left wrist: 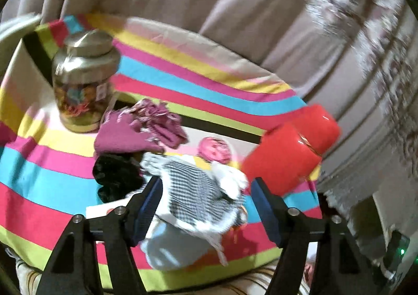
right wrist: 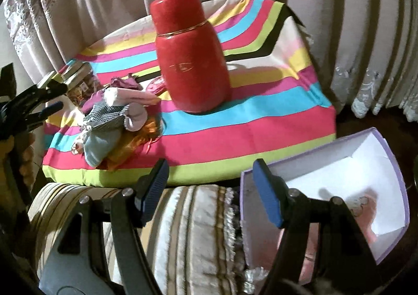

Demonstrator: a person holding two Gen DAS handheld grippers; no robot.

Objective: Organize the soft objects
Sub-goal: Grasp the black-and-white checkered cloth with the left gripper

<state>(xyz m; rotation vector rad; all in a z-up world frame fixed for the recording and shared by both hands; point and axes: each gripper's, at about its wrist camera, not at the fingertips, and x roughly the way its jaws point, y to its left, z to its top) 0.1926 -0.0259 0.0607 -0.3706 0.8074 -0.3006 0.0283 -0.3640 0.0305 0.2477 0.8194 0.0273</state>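
A rag doll (left wrist: 198,190) in a black-and-white checked dress lies on the striped cloth (left wrist: 52,177). My left gripper (left wrist: 206,203) is open around it: the left pad sits at the dress edge, the right pad stands clear. Behind the doll are a magenta knitted piece (left wrist: 130,135), a black soft item (left wrist: 117,177) and a pink round thing (left wrist: 214,149). In the right wrist view the doll (right wrist: 104,122) lies at the left, with the left gripper (right wrist: 56,97) beside it. My right gripper (right wrist: 209,187) is open and empty, near an open lilac box (right wrist: 392,164).
A tall red jar (right wrist: 190,59) stands mid-cloth, close to the doll's right (left wrist: 290,148). A gold-lidded glass jar (left wrist: 83,85) stands at the back left. The box holds something pink (right wrist: 365,216). A striped cushion (right wrist: 196,237) lies under the right gripper. Curtains hang behind.
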